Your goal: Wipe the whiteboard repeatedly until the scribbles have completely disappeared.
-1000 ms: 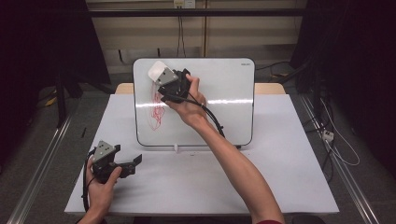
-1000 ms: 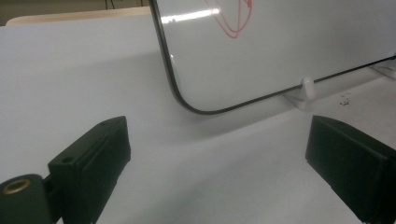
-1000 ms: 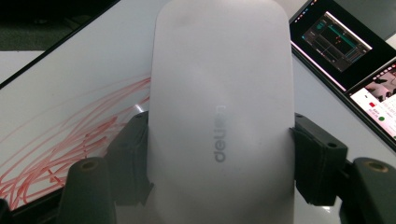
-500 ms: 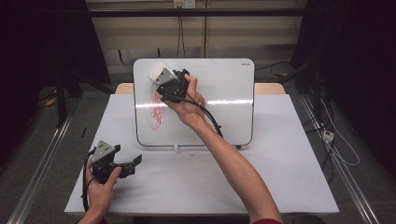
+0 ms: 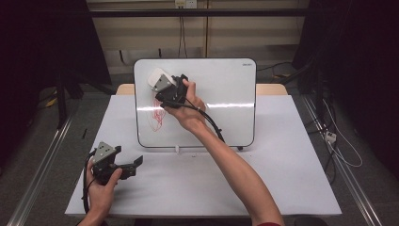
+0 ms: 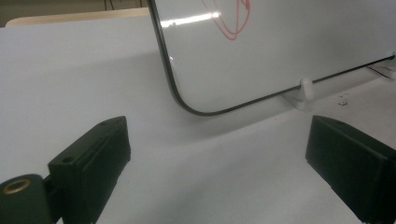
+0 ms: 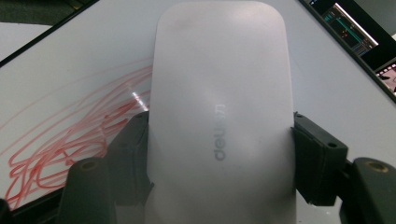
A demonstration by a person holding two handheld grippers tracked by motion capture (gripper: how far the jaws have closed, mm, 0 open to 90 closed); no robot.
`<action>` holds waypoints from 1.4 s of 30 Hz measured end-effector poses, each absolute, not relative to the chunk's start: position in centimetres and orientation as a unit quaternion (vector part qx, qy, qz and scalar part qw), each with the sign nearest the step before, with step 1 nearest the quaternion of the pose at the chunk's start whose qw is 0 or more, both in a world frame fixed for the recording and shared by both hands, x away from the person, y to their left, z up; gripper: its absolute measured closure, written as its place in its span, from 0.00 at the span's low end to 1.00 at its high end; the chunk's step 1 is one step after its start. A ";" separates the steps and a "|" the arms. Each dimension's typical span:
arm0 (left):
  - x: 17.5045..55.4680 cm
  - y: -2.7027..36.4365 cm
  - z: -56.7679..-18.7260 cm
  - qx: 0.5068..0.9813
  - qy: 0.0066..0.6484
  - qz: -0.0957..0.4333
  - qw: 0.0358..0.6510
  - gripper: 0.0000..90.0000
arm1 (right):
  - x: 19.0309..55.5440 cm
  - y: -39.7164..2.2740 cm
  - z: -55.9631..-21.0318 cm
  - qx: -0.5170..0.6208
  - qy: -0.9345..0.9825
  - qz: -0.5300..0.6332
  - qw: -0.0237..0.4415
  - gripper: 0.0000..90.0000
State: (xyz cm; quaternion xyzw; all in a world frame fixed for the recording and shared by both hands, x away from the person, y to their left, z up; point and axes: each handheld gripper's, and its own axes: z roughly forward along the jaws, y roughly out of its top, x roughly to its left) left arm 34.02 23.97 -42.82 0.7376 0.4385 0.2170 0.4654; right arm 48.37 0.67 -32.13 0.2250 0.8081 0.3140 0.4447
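A white whiteboard (image 5: 226,94) stands upright at the back of the table, with red scribbles (image 5: 157,115) on its left part. My right gripper (image 5: 161,86) is shut on a white eraser (image 5: 154,75) and holds it flat against the board's upper left, just above the scribbles. In the right gripper view the eraser (image 7: 219,116) sits between the two black fingers (image 7: 317,158), with the red scribbles (image 7: 70,144) to its left. My left gripper (image 5: 133,165) rests low over the table's front left, open with nothing between its jaws, facing the board's lower corner (image 6: 187,100).
A white sheet (image 5: 282,179) covers the table. The board stands on small white feet (image 5: 178,149) at its lower edge. The right gripper's black cable (image 5: 214,127) hangs across the board's face. Dark curtains flank the table.
My right gripper has shifted the eraser slightly down and left on the board, near the top of the scribbles. The left gripper has stayed put.
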 end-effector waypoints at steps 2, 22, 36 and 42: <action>34.1 24.0 -42.8 0.738 0.439 0.217 0.464 0.07 | 48.2 0.8 -32.4 0.220 0.810 0.311 0.445 0.35; 34.1 23.9 -42.9 0.739 0.437 0.217 0.465 0.07 | 46.0 2.2 -34.9 0.194 0.824 0.305 0.435 0.35; 33.9 24.3 -42.8 0.734 0.441 0.218 0.469 0.07 | 46.4 1.5 -34.2 0.203 0.819 0.306 0.441 0.35; 34.0 24.2 -42.8 0.735 0.440 0.217 0.468 0.07 | 47.2 0.5 -33.1 0.219 0.816 0.302 0.442 0.35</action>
